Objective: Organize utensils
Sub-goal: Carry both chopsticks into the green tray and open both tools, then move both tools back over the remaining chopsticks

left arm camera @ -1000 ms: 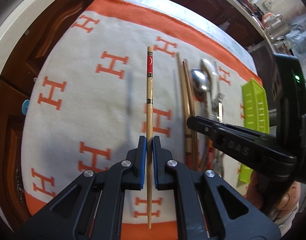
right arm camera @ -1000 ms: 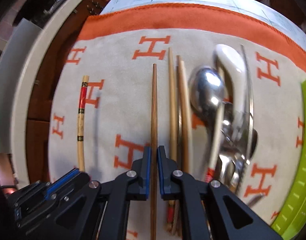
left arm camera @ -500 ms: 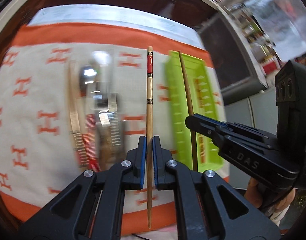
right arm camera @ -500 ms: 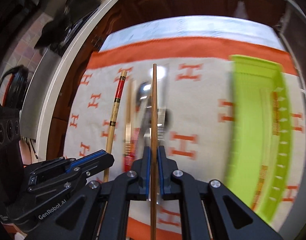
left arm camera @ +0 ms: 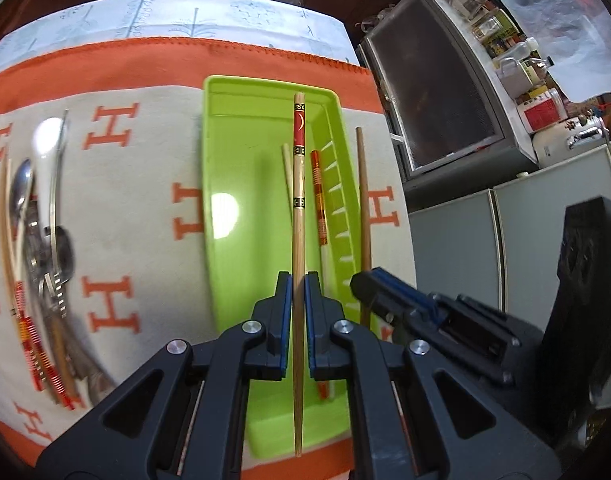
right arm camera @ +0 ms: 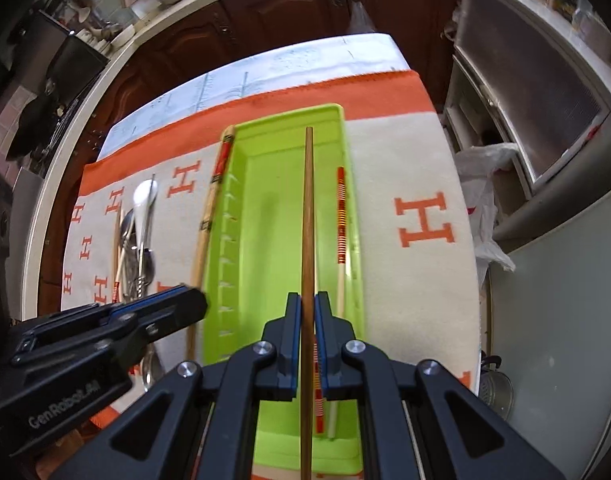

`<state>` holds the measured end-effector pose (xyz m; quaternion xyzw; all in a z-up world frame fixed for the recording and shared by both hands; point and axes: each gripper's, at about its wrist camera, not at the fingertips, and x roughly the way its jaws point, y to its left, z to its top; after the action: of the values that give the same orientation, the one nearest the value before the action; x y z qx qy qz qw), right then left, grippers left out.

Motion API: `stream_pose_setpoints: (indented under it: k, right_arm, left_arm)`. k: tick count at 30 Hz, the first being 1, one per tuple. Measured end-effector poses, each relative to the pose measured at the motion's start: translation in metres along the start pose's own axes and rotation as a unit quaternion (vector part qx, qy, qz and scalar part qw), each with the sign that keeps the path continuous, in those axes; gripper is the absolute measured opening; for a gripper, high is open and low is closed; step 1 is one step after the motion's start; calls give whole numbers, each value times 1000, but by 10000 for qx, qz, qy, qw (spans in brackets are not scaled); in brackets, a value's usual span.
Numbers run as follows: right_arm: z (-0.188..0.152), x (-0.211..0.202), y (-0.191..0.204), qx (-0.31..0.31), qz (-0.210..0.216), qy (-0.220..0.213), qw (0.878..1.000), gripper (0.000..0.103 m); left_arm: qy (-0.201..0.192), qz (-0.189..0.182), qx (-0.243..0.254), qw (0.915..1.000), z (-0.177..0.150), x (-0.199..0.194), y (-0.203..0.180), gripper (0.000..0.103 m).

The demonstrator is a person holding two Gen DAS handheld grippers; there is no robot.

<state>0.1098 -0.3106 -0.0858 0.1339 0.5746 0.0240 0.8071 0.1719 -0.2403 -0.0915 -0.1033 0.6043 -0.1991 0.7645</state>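
Chopsticks are both running lengthwise over the green tray (left arm camera: 209,200) sitting right below: left gripper (left arm camera: 298,312) is pinching the red-banded chopstick (left arm camera: 298,184), right gripper (right arm camera: 308,340) is clamping the plain brown chopstick (right arm camera: 308,216).

We have moved both sticks from the spoon pile toward 3 o'clock; the painted chopstick (left arm camera: 298,184) and brown chopstick (right arm camera: 307,216) now hang over the green tray (left arm camera: 225,152).
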Motion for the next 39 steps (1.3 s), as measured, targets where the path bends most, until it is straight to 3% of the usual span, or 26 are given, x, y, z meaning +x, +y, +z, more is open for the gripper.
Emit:
stream_pose_setpoints:
  k: [9,14,27,39]
  right_arm:
    - [13,9,-17,82,-73,-118,9999,7]
    - [16,14,-19,111,18,-67,9999,7]
    - [7,9,-4,16,78,-36,10000,8]
    - [-24,-7,46,-357,349,-75,9987,8]
  left_arm:
    - [186,152,46,9997,9,38,4,5]
    - [245,103,142,9995,6,36,5,5]
    - [72,367,611,9974,-23,-8,9,5]
    - [-106,711,690,9950,-64,-66,69,5]
